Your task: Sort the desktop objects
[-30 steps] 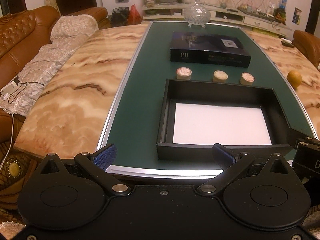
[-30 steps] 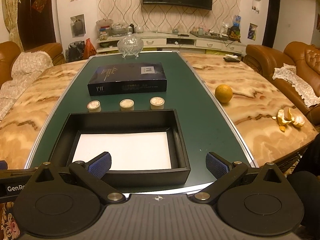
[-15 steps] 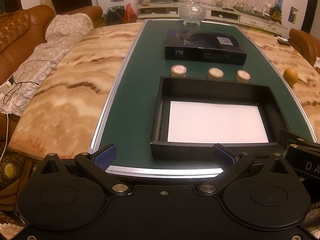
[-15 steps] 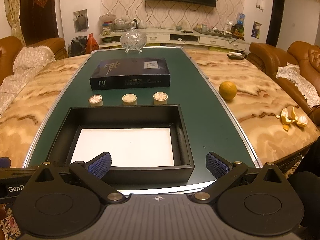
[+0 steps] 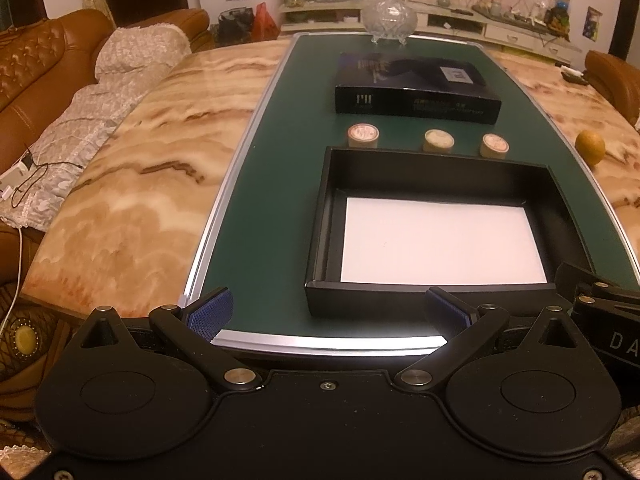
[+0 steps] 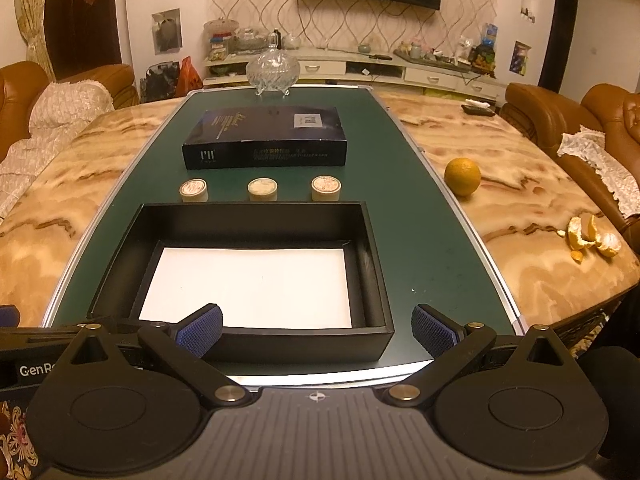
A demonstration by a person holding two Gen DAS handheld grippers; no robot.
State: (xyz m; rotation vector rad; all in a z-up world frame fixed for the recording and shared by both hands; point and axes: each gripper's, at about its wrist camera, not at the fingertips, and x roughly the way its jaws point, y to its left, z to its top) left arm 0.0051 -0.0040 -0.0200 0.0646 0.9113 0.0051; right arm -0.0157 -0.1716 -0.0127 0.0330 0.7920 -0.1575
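I'm holding the left gripper (image 5: 327, 314) and right gripper (image 6: 318, 330) level, fingers spread wide and empty, facing the black tray (image 6: 376, 248)

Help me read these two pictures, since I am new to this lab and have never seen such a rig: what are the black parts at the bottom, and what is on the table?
They are hand-held grippers, one per hand, each with a fisheye camera looking along its fingers. One picture comes from the left gripper, the other from the right gripper. Both are open and hold nothing.

On the green mat lie an open black tray with a white sheet inside, three small round tins beyond it, then a dark box and a glass jar. An orange and peel lie on the marble.
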